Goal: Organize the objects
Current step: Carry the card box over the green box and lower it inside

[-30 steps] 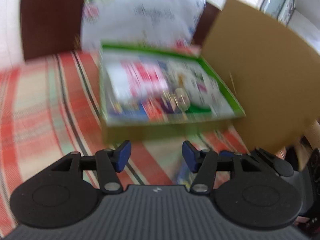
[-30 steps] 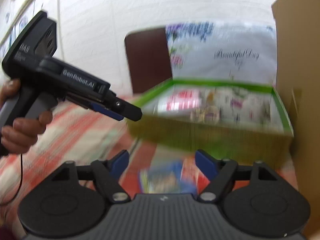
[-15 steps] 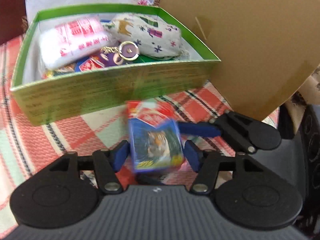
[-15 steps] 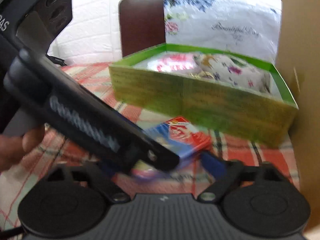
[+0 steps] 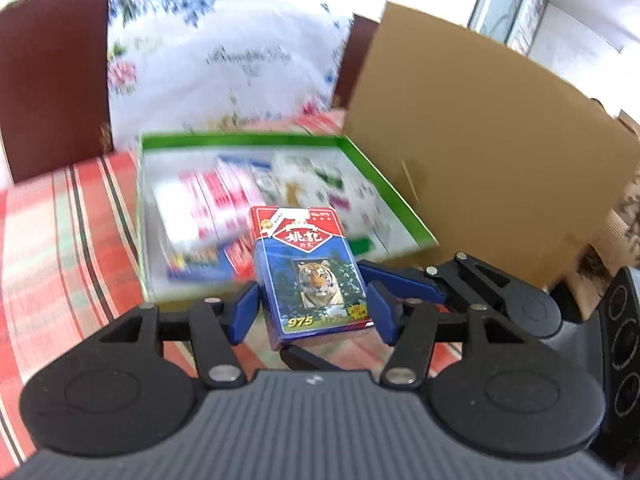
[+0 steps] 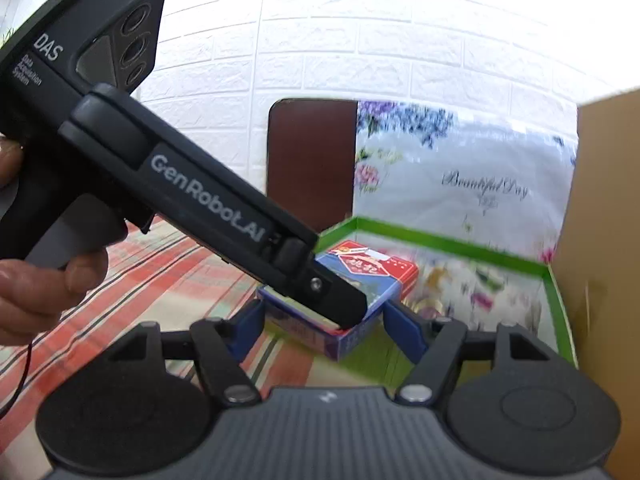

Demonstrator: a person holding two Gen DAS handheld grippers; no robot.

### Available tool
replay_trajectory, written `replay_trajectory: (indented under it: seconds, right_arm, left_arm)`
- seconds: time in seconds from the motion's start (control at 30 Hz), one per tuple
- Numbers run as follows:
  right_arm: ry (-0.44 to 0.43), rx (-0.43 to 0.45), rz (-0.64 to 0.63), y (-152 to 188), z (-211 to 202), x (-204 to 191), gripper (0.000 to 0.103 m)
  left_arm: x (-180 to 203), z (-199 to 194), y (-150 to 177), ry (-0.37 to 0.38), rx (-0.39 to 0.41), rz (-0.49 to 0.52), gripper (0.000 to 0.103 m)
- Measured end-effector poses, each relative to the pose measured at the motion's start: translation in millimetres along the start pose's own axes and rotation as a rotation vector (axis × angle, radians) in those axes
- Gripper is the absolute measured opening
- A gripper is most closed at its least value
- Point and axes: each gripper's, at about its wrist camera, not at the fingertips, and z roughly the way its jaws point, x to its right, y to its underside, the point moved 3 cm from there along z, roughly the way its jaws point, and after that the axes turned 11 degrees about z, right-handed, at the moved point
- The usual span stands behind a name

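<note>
Card pack caught between both grippers, just near of the green box

The pack (image 5: 310, 276), blue with a tiger picture and a red top, stands between the left gripper's (image 5: 312, 312) blue pads (image 5: 244, 312), which press its two long edges; so the left is clamped on it. The right gripper (image 6: 324, 330) reaches in from the right; the pack sits between its fingers too, but I cannot tell whether they grip it. In the right wrist view the left gripper's (image 6: 352, 308) finger lies across the pack's (image 6: 376, 276) near edge, the left hand (image 6: 48, 280) on its handle. The pack is over the near rim of the box (image 5: 384, 184), which holds blurred packets and stands on a red plaid cloth (image 5: 60, 220); brown cardboard (image 5: 480, 152) rises at the right.
</note>
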Motion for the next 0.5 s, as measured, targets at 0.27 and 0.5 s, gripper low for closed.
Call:
replay_trajectory:
  seconds: [0.27,0.5]
  right_arm:
    - [0.106,-0.017,-0.060,-17,88,18,0.086]
    - [0.091,0.008,0.063,-7,65,20,0.085]
  left_arm:
    - [-47,51,-23,-0.213,-0.037,-0.012,0.064]
    - [-49,50,-7,-0.254,-0.061,-0.025,0.068]
